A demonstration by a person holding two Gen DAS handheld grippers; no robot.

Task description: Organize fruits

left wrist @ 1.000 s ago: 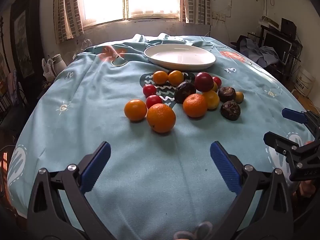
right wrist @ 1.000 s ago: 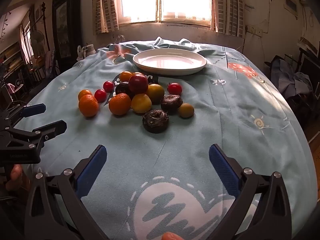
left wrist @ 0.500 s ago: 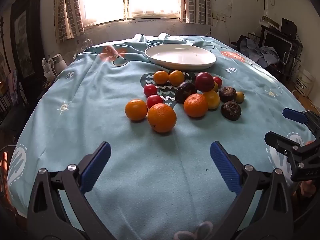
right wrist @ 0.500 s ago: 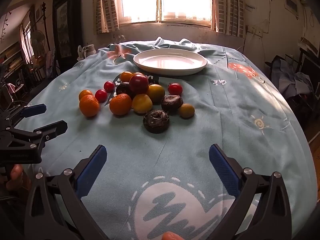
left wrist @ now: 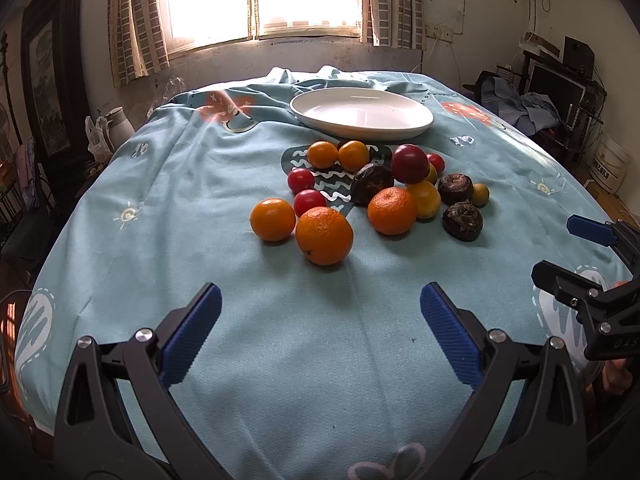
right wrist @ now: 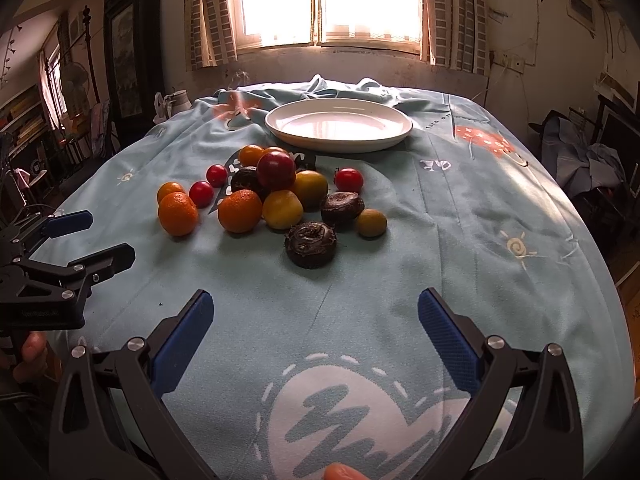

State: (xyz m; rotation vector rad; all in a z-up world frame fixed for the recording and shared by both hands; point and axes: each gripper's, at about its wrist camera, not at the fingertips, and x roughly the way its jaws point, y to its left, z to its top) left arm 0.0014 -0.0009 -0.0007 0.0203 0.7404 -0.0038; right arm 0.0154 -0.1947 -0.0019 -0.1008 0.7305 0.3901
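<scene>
A pile of fruit lies mid-table on the light blue cloth: a large orange (left wrist: 324, 235), smaller oranges (left wrist: 272, 219), red tomatoes (left wrist: 309, 201), a dark red plum (left wrist: 409, 163), yellow fruits (right wrist: 282, 209) and dark brown wrinkled fruits (right wrist: 311, 239). An empty white plate (left wrist: 362, 113) stands behind the pile; it also shows in the right wrist view (right wrist: 338, 124). My left gripper (left wrist: 320, 306) is open and empty, short of the large orange. My right gripper (right wrist: 315, 310) is open and empty, short of the nearest dark fruit.
The table (right wrist: 480, 216) has rounded edges that drop off left and right. The right gripper shows at the right edge of the left wrist view (left wrist: 576, 256). A white kettle (left wrist: 116, 126) stands off the far left corner. Furniture and clothes (right wrist: 584, 160) crowd the right side.
Both views have crept slightly forward and up. The fruit and plate have not moved, and both grippers stay open.
</scene>
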